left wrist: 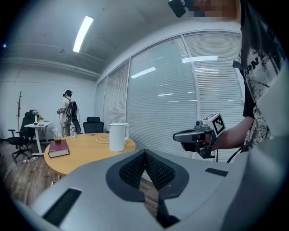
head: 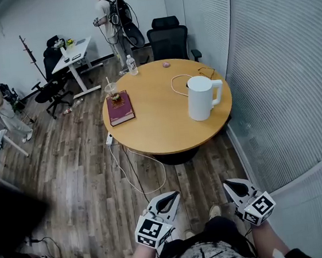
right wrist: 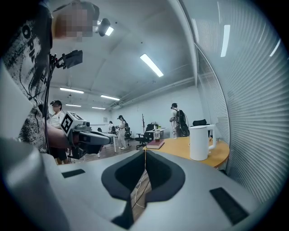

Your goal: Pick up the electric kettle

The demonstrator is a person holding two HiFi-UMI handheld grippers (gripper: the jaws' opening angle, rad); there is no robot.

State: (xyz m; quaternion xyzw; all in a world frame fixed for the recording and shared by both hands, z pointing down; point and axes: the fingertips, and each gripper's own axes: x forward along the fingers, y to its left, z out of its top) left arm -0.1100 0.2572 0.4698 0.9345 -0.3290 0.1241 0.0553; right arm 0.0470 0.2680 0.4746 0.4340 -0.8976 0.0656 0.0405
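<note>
**Right gripper (right wrist: 145,152) empty, jaws pressed together, well short of the electric kettle (right wrist: 199,142).**

The white kettle stands upright ahead and to the right of the gripper, near the edge of a round wooden table (right wrist: 178,146). Its handle is turned toward the slatted blinds (right wrist: 257,117) on the right. Farther back on the table, just right of the jaw line, lies a dark red book (right wrist: 155,144). Off to the left hangs the left gripper (right wrist: 108,139) with its marker cube (right wrist: 68,122). Through the slit below the closed jaws, a pale cable (right wrist: 140,185) lies on the wood floor. Beyond the table stands a person with a backpack (right wrist: 177,119).
</note>
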